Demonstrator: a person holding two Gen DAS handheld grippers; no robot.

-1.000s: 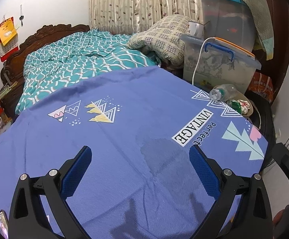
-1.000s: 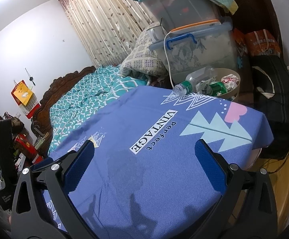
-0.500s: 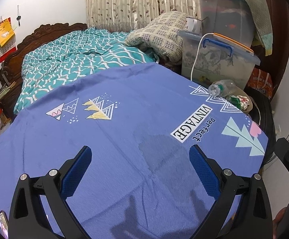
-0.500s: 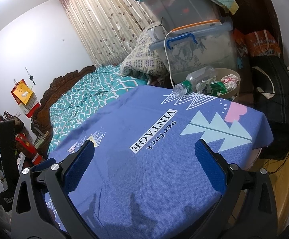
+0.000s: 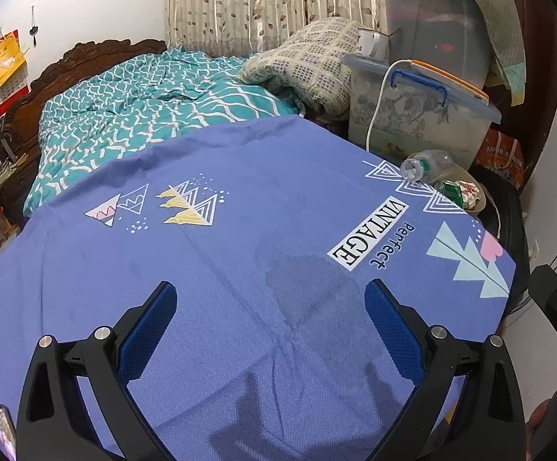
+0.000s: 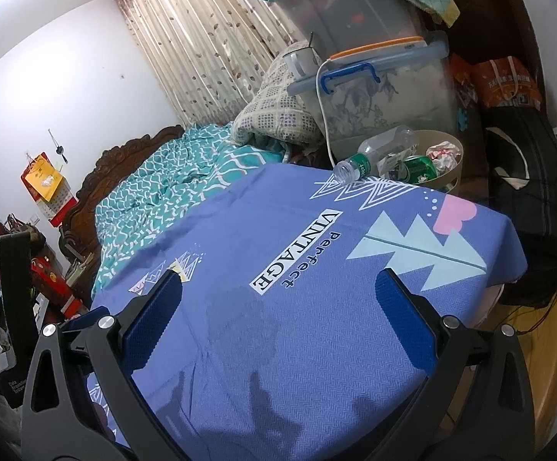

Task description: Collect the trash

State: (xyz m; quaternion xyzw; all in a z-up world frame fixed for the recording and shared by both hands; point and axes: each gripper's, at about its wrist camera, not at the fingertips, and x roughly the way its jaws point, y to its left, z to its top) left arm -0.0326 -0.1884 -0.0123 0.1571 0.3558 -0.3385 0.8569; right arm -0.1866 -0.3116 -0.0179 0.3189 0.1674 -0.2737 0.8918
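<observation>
A round beige bin stands past the far right corner of the blue-cloth table. In it lie a clear plastic bottle, a green can and crumpled paper. The bin also shows in the left wrist view, with the bottle sticking out of it. My left gripper is open and empty above the near part of the cloth. My right gripper is open and empty above the cloth too. Both are well short of the bin.
Stacked clear storage boxes with a white cable stand behind the bin. A bed with a teal quilt lies beyond the table. A black bag sits on the floor at the right. A damp patch marks the cloth.
The left wrist view has shifted slightly; the scene sits a little lower and farther. The right gripper has barely moved. Both grippers stay open.
</observation>
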